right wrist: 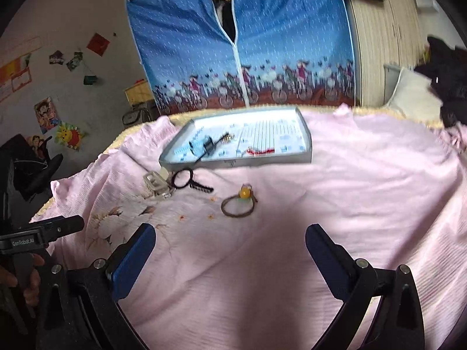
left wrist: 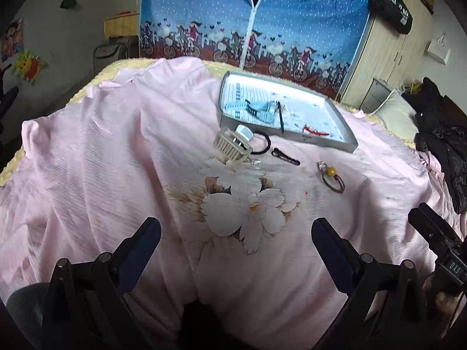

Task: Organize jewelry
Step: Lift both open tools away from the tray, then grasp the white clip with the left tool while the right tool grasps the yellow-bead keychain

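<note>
Jewelry lies scattered on the pink bedspread just in front of the grey tray: cream claw clip, black hair tie, black barrette, yellow-bead hair tie. Your left gripper and right gripper hover with fingers spread wide, empty, all pieces well ahead of the tips.

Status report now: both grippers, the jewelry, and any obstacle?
Left gripper open, empty. Right gripper open, empty. Hair ties, clips still on the sheet; bead tie nearest; tray partly filled. Nothing in the way.
</note>
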### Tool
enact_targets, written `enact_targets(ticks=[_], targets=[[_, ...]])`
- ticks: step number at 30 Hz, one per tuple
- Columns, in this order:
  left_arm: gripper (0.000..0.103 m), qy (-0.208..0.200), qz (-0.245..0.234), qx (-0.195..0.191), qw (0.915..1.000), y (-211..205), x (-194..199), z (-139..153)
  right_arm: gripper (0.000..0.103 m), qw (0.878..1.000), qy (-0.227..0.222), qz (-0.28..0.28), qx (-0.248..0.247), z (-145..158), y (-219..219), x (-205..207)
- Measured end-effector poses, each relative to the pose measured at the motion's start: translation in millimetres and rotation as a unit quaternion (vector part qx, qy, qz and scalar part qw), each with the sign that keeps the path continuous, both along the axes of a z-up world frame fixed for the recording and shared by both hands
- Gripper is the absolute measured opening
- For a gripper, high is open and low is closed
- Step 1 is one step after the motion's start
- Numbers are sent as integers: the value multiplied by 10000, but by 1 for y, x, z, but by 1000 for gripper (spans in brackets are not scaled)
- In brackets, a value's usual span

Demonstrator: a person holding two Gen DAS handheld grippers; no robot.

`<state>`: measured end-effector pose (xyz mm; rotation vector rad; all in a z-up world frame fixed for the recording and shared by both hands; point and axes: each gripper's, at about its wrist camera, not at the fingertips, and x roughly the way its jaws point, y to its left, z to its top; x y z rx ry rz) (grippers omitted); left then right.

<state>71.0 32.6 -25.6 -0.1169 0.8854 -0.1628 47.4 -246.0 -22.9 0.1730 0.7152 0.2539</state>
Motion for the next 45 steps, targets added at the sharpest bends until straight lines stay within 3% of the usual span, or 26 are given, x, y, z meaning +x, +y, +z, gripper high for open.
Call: enact_targets(ticks=[5,9,12,16,18,25,26,29,30,36,38,43,45], targets=[[101,685,-128,25,9976,-3,26,-12,103,9958,802,50,435,-23,-12,33],[101,930,-207,207,9952,-3,53,-13,103,9905,1273,115,513,-42,-16,60],[101,1105,-385,147,9930,-5,77,-16,103,9891,1406,287,329,-50,-11,76],[101,899,-670,803,9904,-17,102,-23,103,9895,1378,438,-85,-54,-4,94],[101,883,-803,941,9884,-21,109,-33,103,9890,1389,485,-147,-57,-2,103],[100,1198,-864,323,9885,-18,133,-55,103,9890,1392,495,-62,-66,-9,133],[95,1152,-853,302,9892,-19,137,-55,103,9890,1396,496,-27,-67,-10,136],[54,1128,-841,208,9898,-22,146,-56,91,9886,1390,571,-32,-69,-6,142],[49,1173,-851,168,9893,-25,149,-58,86,9885,1370,631,-72,-69,-3,144],[49,1212,-956,286,9876,-43,160,-67,66,9872,1325,856,-229,-74,11,150],[49,1163,-960,332,9880,-47,163,-69,63,9870,1327,868,-264,-77,14,154],[33,1292,-853,284,9875,-49,172,-84,56,9870,1383,801,-152,-86,15,165],[29,1256,-808,297,9883,-48,173,-85,48,9865,1438,786,-42,-90,16,166]])
